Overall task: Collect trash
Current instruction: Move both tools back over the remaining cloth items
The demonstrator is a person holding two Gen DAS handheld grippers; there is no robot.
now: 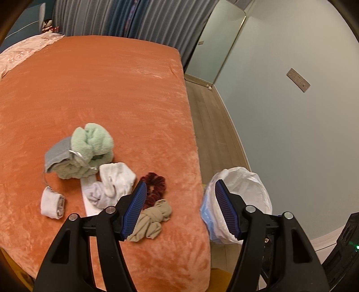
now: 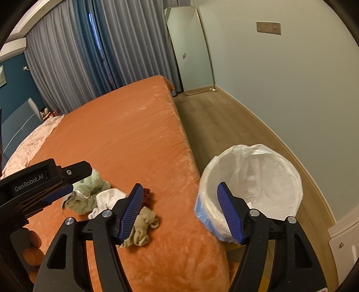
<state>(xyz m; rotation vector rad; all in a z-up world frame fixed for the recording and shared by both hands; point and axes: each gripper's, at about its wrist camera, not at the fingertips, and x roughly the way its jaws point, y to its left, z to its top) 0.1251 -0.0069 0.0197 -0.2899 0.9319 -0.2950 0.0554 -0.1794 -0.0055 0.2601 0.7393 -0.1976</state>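
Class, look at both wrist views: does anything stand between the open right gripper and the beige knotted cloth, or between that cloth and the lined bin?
Nothing visible does. The right gripper hangs open above the beige cloth, which lies uncovered near the bed edge. The lined bin stands open on the floor beside the bed.

The left wrist view looks forward and down from above the near end of an orange bed [image 1: 101, 89], close over a pile of small cloth items [image 1: 101, 175], with the lined bin [image 1: 244, 197] low at right; the far curtains [image 1: 125, 18] and a leaning mirror [image 1: 215, 45] close the scene. The right wrist view sits further right and a little further back, facing the same way, nearer the bin [image 2: 251, 186]; it shares the bed [image 2: 125, 134], cloth pile [image 2: 101, 197], bin, mirror [image 2: 190, 51] and curtains [image 2: 78, 56], and catches the left gripper's body [image 2: 33, 186] at its left edge.
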